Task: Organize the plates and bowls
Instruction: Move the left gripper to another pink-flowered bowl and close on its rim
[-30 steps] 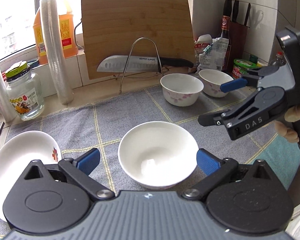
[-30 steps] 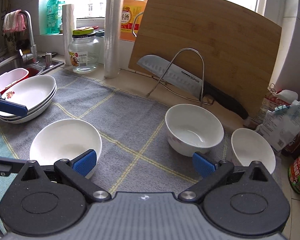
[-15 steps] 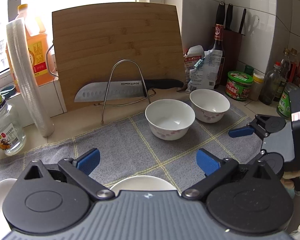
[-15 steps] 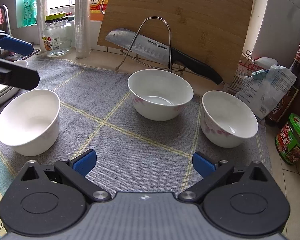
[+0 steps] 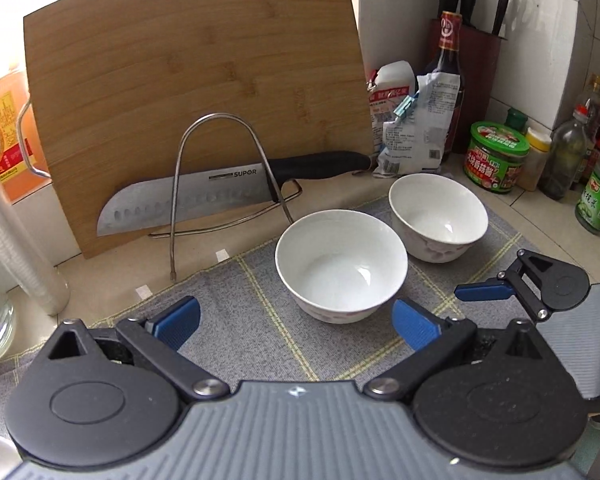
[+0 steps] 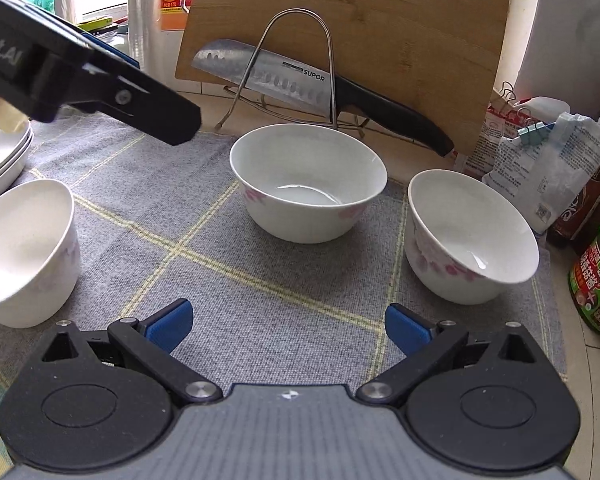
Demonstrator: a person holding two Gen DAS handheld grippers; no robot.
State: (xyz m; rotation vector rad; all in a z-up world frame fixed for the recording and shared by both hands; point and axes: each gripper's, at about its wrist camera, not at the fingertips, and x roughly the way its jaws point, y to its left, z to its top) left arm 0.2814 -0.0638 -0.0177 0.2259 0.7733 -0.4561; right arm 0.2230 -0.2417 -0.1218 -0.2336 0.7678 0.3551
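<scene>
Three white bowls stand on a grey checked mat (image 6: 260,288). The middle bowl (image 5: 340,266) (image 6: 306,186) sits just ahead of my left gripper (image 5: 296,322), whose blue pads are wide open with nothing between them. A second bowl with pink flowers (image 5: 438,216) (image 6: 470,236) is to its right. The third bowl (image 6: 24,248) is at the left. My right gripper (image 6: 288,326) is open and empty, low over the mat in front of the two right bowls. Stacked plates (image 6: 2,156) lie at the far left.
A bamboo cutting board (image 5: 196,92) leans on the wall behind a wire rack holding a knife (image 5: 220,196). Bags, a sauce bottle (image 5: 448,80), jars (image 5: 496,156) and a knife block fill the right. An oil bottle and a plastic-wrap roll (image 5: 16,248) stand left.
Both grippers have swung right and moved forward toward the two flowered bowls. The left bowl has dropped out of the left wrist view; the left gripper now crosses the right wrist view's upper left.
</scene>
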